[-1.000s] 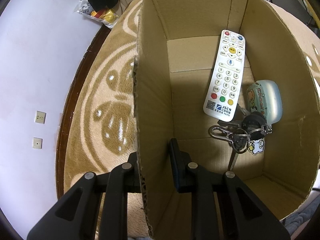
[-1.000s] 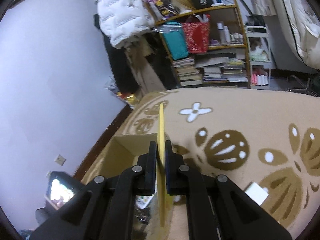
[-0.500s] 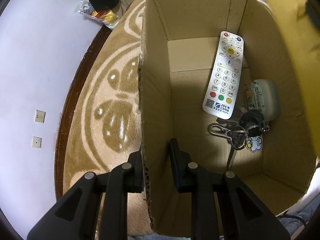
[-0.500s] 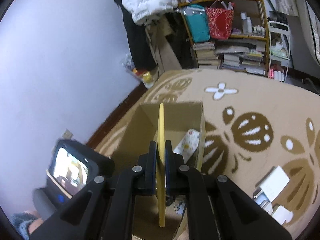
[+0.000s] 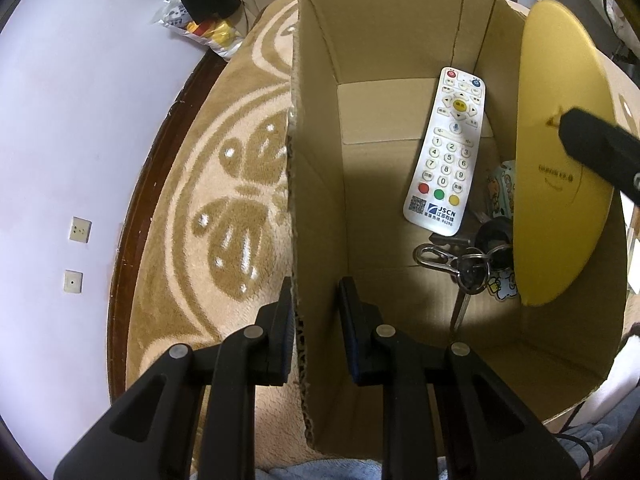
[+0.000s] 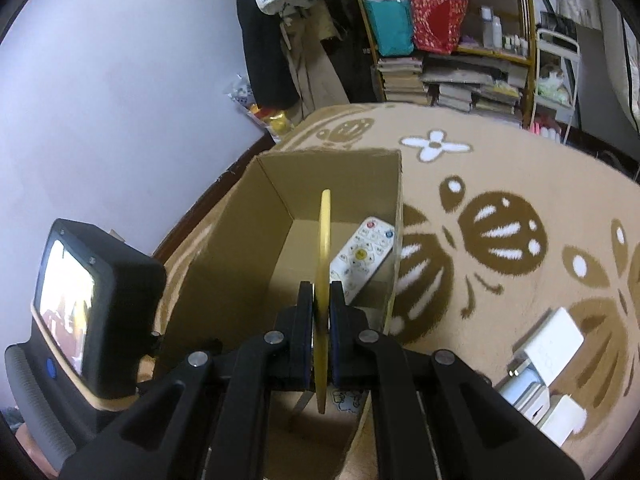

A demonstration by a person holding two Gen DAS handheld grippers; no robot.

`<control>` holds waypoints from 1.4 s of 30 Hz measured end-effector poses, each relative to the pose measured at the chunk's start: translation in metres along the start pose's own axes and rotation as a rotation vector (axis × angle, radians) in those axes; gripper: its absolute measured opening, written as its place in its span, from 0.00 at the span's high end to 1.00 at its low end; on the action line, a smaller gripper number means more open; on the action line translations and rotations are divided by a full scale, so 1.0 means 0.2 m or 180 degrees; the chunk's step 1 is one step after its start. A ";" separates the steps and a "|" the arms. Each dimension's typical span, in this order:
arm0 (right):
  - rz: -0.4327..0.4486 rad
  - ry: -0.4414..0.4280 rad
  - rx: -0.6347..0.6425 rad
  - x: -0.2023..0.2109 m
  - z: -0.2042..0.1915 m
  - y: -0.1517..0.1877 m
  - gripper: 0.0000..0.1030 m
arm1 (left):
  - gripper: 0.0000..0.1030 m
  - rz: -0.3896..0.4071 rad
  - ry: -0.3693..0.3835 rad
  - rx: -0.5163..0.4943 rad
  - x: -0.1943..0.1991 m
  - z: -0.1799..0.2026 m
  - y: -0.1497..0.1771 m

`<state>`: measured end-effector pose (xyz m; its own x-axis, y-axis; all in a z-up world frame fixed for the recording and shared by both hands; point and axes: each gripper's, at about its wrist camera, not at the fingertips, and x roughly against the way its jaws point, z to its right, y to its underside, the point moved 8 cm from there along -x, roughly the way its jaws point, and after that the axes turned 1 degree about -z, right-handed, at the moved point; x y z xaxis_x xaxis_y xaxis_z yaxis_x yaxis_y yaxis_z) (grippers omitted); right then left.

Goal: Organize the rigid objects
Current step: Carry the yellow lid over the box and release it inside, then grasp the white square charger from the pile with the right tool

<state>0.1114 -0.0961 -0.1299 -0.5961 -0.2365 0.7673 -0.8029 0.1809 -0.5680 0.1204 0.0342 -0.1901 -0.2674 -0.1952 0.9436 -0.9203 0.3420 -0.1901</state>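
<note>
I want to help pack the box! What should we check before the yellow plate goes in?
1. Right claw pinching the yellow plate: ok.
2. Left claw steadying the cardboard box wall: ok.
3. Plate above the box opening: ok.
4. Empty floor on the box's left side: ok.
5. Plate clear of the remote and keys: not ok, it hangs over the keys.
6. Plate missing the box's right wall: cannot tell.
</note>
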 end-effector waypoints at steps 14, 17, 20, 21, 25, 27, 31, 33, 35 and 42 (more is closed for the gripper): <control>0.0161 -0.0033 0.0195 0.10 0.00 -0.07 0.61 | 0.80 0.0008 0.0037 0.0032 0.01 -0.01 0.01; 0.0196 -0.0073 0.0155 0.14 0.03 -0.09 0.52 | 0.80 0.0001 0.0054 0.0044 0.01 -0.01 0.01; 0.0210 0.0036 0.0080 0.17 0.09 -0.10 0.39 | 0.80 0.0006 0.0030 0.0022 0.01 -0.01 0.01; 0.0229 0.0057 0.0013 0.18 0.12 -0.10 0.36 | 0.80 0.0009 0.0027 0.0018 0.01 -0.01 0.01; 0.0248 0.0171 -0.0225 0.21 0.27 -0.10 0.17 | 0.80 0.0013 0.0069 0.0056 0.01 -0.01 0.01; 0.0200 0.0309 -0.0271 0.22 0.36 -0.10 0.08 | 0.80 0.0007 0.0076 0.0062 0.01 -0.02 0.01; 0.0080 0.0538 -0.0459 0.22 0.54 -0.07 0.00 | 0.80 0.0010 0.0049 0.0038 0.01 -0.01 0.01; 0.0048 0.0620 -0.0575 0.22 0.63 -0.05 0.00 | 0.80 0.0006 0.0051 0.0037 0.01 -0.01 0.01; 0.0008 0.0722 -0.0695 0.22 0.71 -0.02 0.00 | 0.80 0.0001 0.0061 0.0047 0.00 -0.01 0.01; -0.0292 0.0864 -0.0893 0.11 0.89 0.11 0.00 | 0.79 -0.0004 0.0065 0.0048 0.00 -0.01 0.02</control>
<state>0.0806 -0.2674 -0.1786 -0.4690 -0.0097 0.8831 -0.7979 0.4334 -0.4190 0.1179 0.0366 -0.1899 -0.2606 -0.1767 0.9491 -0.9248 0.3279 -0.1929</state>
